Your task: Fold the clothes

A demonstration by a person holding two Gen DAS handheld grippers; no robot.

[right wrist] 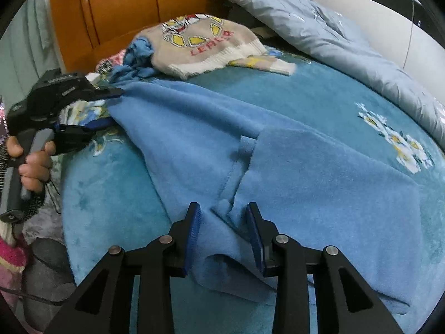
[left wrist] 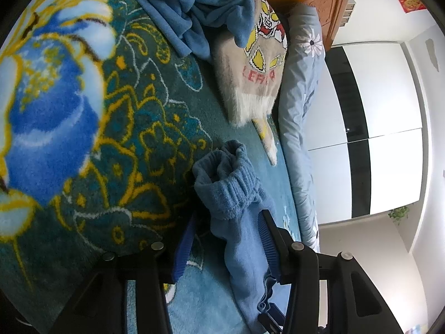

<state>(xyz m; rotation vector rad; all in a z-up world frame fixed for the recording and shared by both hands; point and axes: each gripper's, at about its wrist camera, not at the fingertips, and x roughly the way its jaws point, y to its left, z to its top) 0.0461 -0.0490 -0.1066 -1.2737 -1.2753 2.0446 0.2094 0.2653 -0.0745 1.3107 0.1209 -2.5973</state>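
a soft blue fleece garment lies spread across the bed, on a teal plush blanket with white and yellow flowers. the right tongs hover low over its near edge, spread apart, with a rumpled fold of the fleece between the blue pads but neither pad pressing on it.

at the far left of the right wrist view the person's left hand grips the handle of the left tongs, which meet the garment's far corner. in the left wrist view those left tongs are partly spread; the ribbed blue cuff sits between the blue pads, the right pad touching the fabric and the left pad standing clear of it.

behind the garment, near the orange-brown padded headboard, lies a beige knitted sweater with a yellow and red pattern and white hem, with crumpled blue cloth beside it. a pale blue quilt with daisy print is bunched along the bed's right side.
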